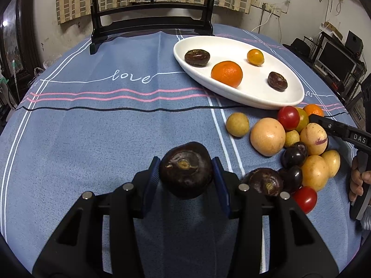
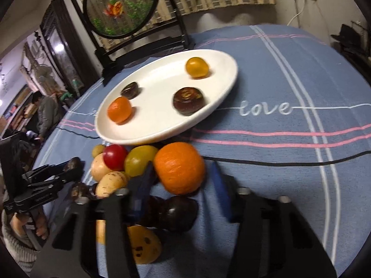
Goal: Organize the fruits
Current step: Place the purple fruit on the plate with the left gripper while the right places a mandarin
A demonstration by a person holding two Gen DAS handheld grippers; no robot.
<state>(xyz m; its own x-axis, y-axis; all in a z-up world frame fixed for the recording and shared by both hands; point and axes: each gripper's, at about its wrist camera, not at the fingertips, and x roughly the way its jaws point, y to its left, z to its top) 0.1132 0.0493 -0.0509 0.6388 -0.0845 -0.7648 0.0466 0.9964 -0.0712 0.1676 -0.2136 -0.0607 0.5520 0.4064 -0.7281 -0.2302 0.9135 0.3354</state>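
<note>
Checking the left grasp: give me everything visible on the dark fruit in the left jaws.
The dark fruit is round, near-black purple, with a dull scuffed skin and a tan stem scar facing the camera. It sits between the blue pads of the left gripper, gripped on both sides, above the blue tablecloth, apart from the fruit pile.

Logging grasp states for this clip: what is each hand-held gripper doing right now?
Left hand-held gripper: closed on a dark purple fruit.
Right hand-held gripper: around the orange tangerine; contact unclear.
</note>
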